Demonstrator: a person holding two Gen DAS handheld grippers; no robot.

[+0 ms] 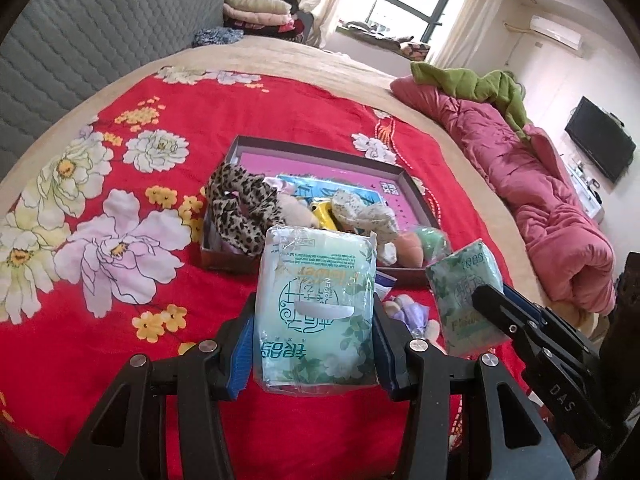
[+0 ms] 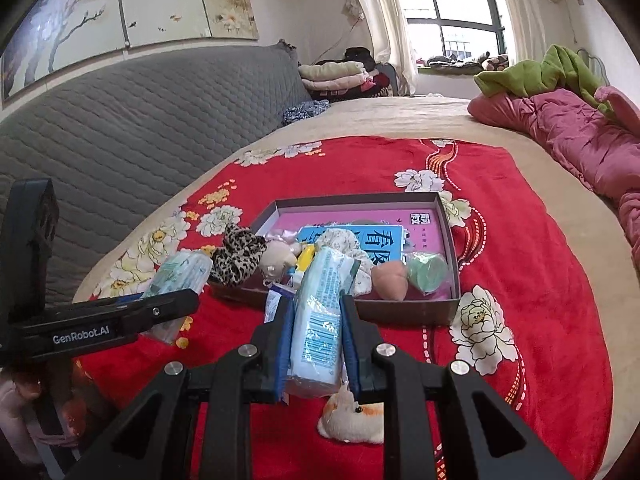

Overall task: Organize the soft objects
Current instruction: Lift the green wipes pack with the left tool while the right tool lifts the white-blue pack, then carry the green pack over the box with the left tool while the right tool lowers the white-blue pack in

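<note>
Green tissue pack sits clamped flat between my left claw's pads. A second tissue pack is pinched edge-on in my right claw. At twelve o'clock, the box holds a leopard scrunchie; a plush toy lies at six on the red blanket.

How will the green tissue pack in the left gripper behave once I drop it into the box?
The green tissue pack looks soft: its crinkled film wrapper probably gives under the left gripper. It seems light for its bulk, so it should land gently. The glossy wrapper may slide off the leopard-print fabric heaped in the box rather than stay where dropped.
</note>
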